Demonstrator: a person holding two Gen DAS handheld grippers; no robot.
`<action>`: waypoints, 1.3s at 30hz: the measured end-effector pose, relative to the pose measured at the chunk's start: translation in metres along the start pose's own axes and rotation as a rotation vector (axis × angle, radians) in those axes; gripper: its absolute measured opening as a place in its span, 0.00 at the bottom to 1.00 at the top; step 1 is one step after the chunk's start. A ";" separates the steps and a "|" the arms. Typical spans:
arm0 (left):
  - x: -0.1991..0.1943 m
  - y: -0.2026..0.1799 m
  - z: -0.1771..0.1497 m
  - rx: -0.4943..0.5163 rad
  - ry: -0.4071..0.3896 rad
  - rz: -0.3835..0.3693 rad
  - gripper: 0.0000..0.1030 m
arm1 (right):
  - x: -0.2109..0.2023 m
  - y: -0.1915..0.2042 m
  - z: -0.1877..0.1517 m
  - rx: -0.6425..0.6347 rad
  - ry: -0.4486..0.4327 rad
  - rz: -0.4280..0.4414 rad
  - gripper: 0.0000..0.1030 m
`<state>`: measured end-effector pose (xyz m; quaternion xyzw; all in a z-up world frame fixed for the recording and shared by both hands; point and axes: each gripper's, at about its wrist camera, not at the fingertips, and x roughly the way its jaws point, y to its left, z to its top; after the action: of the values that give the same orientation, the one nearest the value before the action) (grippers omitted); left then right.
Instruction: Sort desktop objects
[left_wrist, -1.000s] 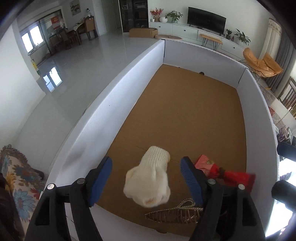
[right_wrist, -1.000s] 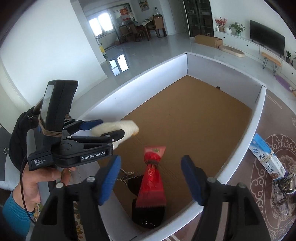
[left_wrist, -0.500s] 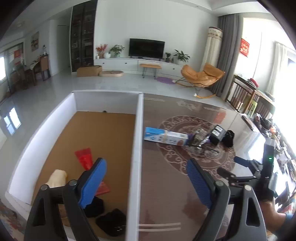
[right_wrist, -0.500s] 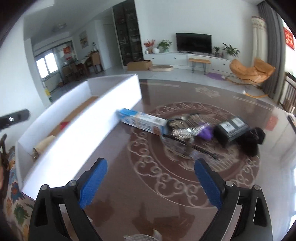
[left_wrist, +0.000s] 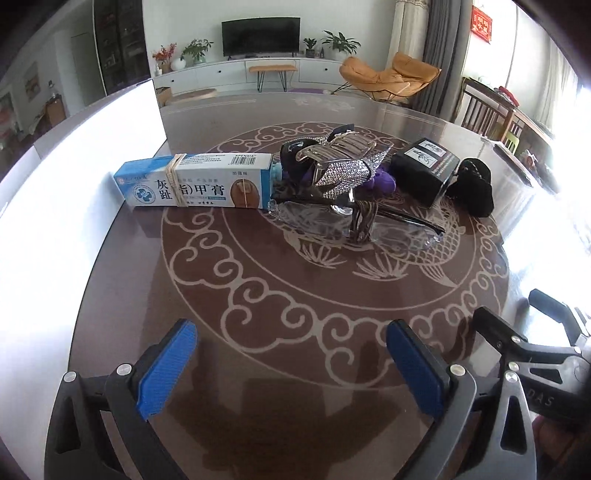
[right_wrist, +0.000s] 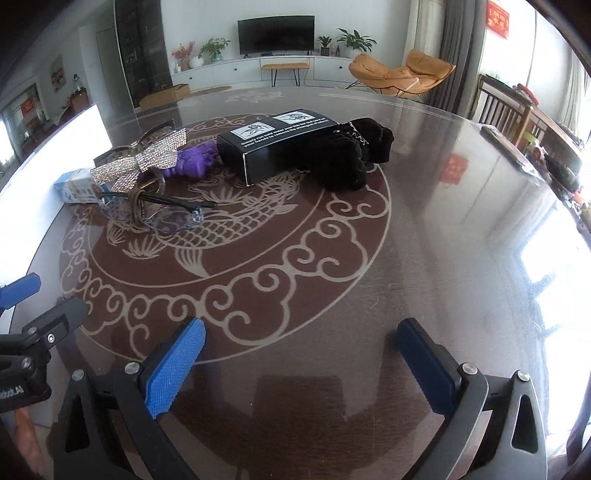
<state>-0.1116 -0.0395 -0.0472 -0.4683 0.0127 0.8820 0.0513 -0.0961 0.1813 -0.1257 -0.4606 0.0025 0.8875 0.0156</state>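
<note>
blue-white ointment box, rubber-banded, lies flat; left gripper empty, right gripper opening.

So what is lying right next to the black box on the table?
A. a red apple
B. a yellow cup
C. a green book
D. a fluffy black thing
D: in the right wrist view a fluffy black thing lies against the black box on the table; there is no apple, cup or book.
</note>
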 end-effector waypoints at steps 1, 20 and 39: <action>0.007 0.000 0.005 0.000 0.007 0.013 1.00 | 0.003 -0.001 0.003 0.003 -0.001 -0.003 1.00; 0.024 0.005 0.023 -0.020 -0.026 0.049 1.00 | 0.011 -0.005 0.015 0.002 -0.004 0.000 1.00; 0.036 0.012 0.039 0.015 -0.024 0.023 1.00 | 0.012 -0.005 0.015 0.002 -0.004 0.000 1.00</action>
<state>-0.1656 -0.0458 -0.0556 -0.4570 0.0242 0.8880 0.0450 -0.1146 0.1867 -0.1266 -0.4588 0.0034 0.8884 0.0162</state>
